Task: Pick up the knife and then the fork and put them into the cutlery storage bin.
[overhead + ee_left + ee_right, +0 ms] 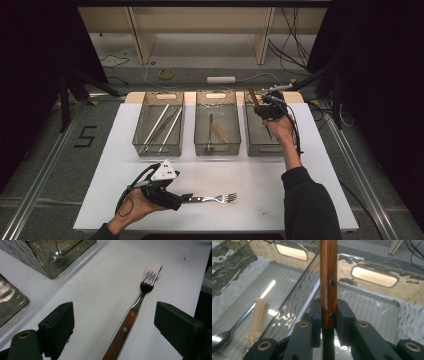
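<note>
The surface (260, 180) is seen as plain white, and the fork (130, 322) on it is marked by a reddish-brown wooden handle with silver rivets and shiny steel tines. The three bins (217, 145) are shown in grey, rippled, mirror-like metal, one holding a pale beige handle (258, 315) and a silver spoon (222, 337). Both hand-held grippers, left (113, 322) and right (329, 315), are black with brass-coloured rings, and a dark-riveted brown wooden handle (328, 277) is seen in the right.
</note>
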